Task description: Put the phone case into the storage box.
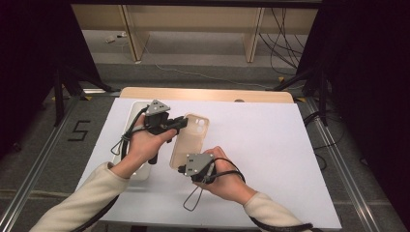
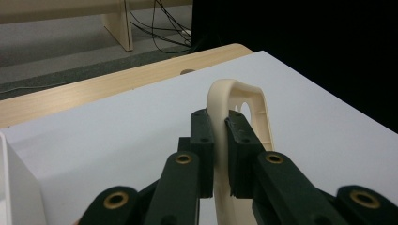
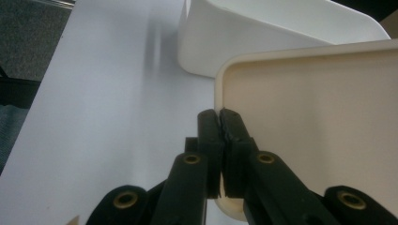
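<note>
Left gripper (image 1: pixel 180 122) is clamping its fingers (image 2: pixel 202 140) on the phone case (image 1: pixel 189 140) at the far, camera-cutout end, rim pinched between the pads. The case's long axis is running away from the person, just right of the white tray (image 1: pixel 126 126), over the white surface (image 1: pixel 270 154). Right gripper (image 1: pixel 183 169) is pinching the near corner, fingers (image 3: pixel 210 136) closed on the rim, so both hands are sitting at opposite ends of that axis.

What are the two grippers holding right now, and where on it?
Both hold the cream phone case. The left gripper is shut on its side rim near the camera-hole end; the right gripper is shut on the edge at the opposite end.
</note>
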`<state>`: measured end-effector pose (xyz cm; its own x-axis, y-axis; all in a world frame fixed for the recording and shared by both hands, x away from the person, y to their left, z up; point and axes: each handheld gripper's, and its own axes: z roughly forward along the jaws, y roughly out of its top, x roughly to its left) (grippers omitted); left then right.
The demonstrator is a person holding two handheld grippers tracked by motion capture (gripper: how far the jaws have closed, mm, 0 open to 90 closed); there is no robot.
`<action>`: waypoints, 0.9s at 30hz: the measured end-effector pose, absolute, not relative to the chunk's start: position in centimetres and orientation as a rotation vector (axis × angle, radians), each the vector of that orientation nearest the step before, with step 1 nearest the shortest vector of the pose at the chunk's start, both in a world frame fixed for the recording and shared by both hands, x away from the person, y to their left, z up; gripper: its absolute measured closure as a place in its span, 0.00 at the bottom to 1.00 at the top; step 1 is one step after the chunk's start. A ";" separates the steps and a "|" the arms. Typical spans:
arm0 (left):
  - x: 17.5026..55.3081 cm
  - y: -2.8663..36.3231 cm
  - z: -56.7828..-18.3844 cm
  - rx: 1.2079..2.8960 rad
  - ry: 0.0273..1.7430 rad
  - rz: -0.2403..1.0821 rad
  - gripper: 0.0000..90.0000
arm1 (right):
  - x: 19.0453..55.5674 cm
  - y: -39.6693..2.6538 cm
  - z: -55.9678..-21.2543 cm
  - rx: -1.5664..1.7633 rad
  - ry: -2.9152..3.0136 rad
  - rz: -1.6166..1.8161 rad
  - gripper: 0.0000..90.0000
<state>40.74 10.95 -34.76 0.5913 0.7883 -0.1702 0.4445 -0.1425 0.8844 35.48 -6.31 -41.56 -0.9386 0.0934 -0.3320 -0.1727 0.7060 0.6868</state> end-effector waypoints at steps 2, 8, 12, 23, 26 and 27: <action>40.8 11.0 -34.7 1.766 1.003 0.400 0.92 | 35.6 -6.3 -41.6 -0.060 2.564 1.085 0.99; 40.6 11.0 -34.6 1.762 0.945 0.456 0.92 | 35.7 -6.5 -41.4 0.010 2.527 1.110 0.81; 40.6 11.5 -34.6 1.752 0.903 0.490 0.92 | 35.9 -7.5 -40.7 0.091 2.475 1.160 0.64; 40.4 12.7 -34.1 1.679 0.821 0.520 0.92 | 36.4 -10.3 -40.2 0.305 2.339 1.327 0.32; 40.4 13.1 -33.9 1.671 0.802 0.527 0.92 | 36.6 -11.0 -40.0 0.337 2.310 1.363 0.30; 40.3 13.2 -33.8 1.669 0.803 0.526 0.92 | 36.6 -11.2 -39.9 0.349 2.299 1.382 0.30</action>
